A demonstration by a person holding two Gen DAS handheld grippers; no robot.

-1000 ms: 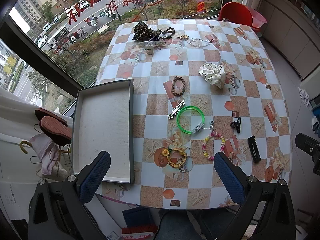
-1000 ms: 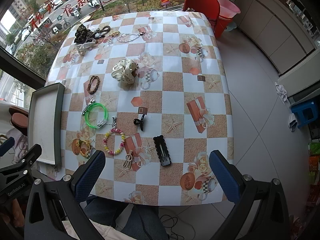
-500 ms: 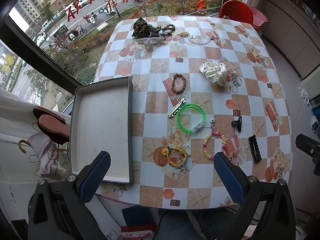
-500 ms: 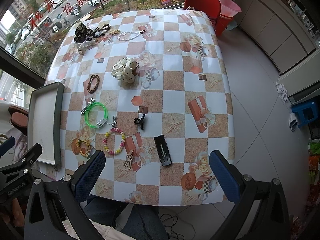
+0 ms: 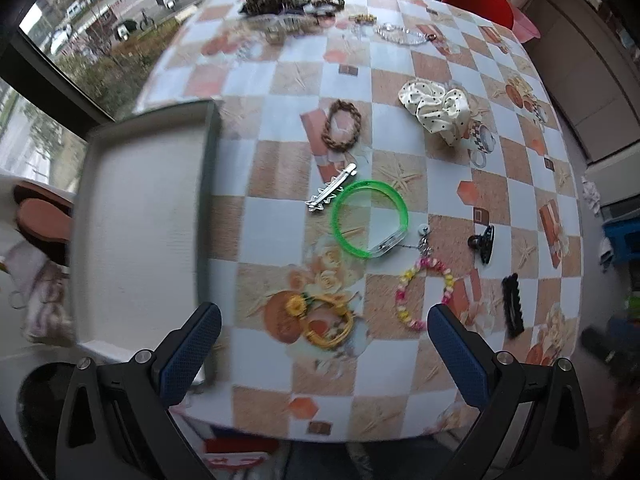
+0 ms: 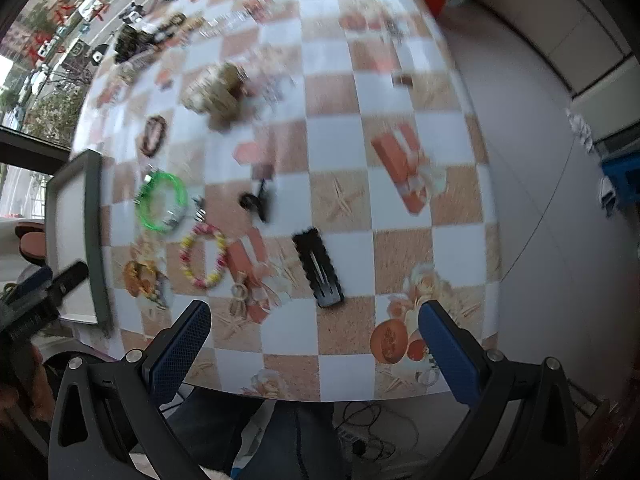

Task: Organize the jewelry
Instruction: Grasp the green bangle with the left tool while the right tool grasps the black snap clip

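Note:
Jewelry lies scattered on a checkered tablecloth. A green bangle (image 5: 370,219) sits mid-table beside a silver hair clip (image 5: 331,192), with a brown braided bracelet (image 5: 341,124) behind them. A yellow flower bracelet (image 5: 326,320) lies just ahead of my open left gripper (image 5: 324,354); a pink-and-yellow beaded bracelet (image 5: 424,294) lies to its right. An empty grey tray (image 5: 136,220) rests at the left table edge. My right gripper (image 6: 314,350) hovers open near the front edge, just short of the black hair clip (image 6: 319,270). Neither gripper holds anything.
A cream polka-dot scrunchie (image 5: 436,110), a small black claw clip (image 5: 483,242) and a pile of hair accessories (image 5: 280,4) at the far end also lie on the cloth. A red chair (image 5: 480,0) stands beyond the table. A person's legs (image 6: 280,432) show below the front edge.
Both grippers have dropped closer to the table and moved forward; the objects loom larger and the views are motion-blurred. Nothing on the table has shifted.

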